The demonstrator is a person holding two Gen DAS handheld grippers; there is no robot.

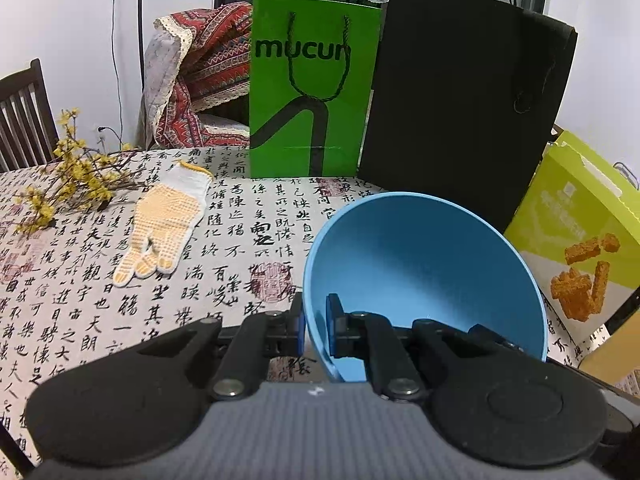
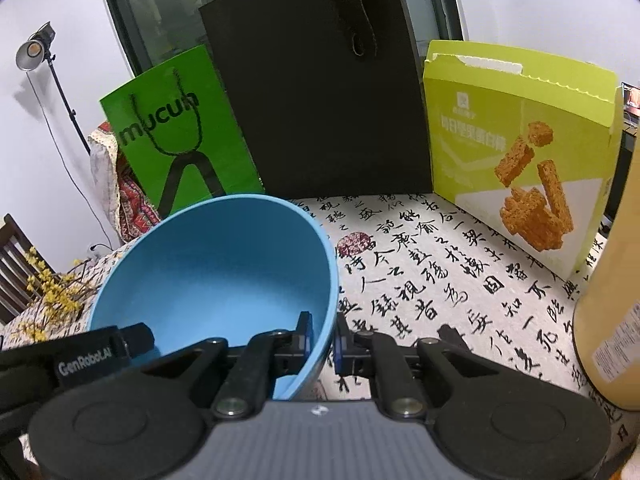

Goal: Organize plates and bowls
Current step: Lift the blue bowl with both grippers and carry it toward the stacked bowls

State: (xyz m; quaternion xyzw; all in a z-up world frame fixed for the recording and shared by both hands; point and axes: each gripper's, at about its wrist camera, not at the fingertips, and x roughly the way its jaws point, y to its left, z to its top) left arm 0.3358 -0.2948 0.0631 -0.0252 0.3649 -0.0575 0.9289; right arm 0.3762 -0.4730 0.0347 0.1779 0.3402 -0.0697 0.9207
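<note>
A blue bowl [image 1: 424, 276] hangs tilted above the calligraphy tablecloth, held by both grippers. My left gripper [image 1: 314, 326] is shut on the bowl's left rim, one blue pad inside the wall and one outside. In the right wrist view the same blue bowl [image 2: 216, 268] fills the lower left. My right gripper [image 2: 323, 336] is shut on its right rim, again with a pad on each side of the wall. The tip of the left gripper [image 2: 136, 338] shows at the bowl's far rim in that view. No plates are in view.
A green paper bag [image 1: 312, 88], a black bag [image 1: 464, 96] and a yellow-green snack box [image 2: 520, 152] stand along the table's back. A dotted work glove [image 1: 164, 224] and yellow flower twigs [image 1: 68, 184] lie at left. A tall yellow container [image 2: 612, 304] stands at right.
</note>
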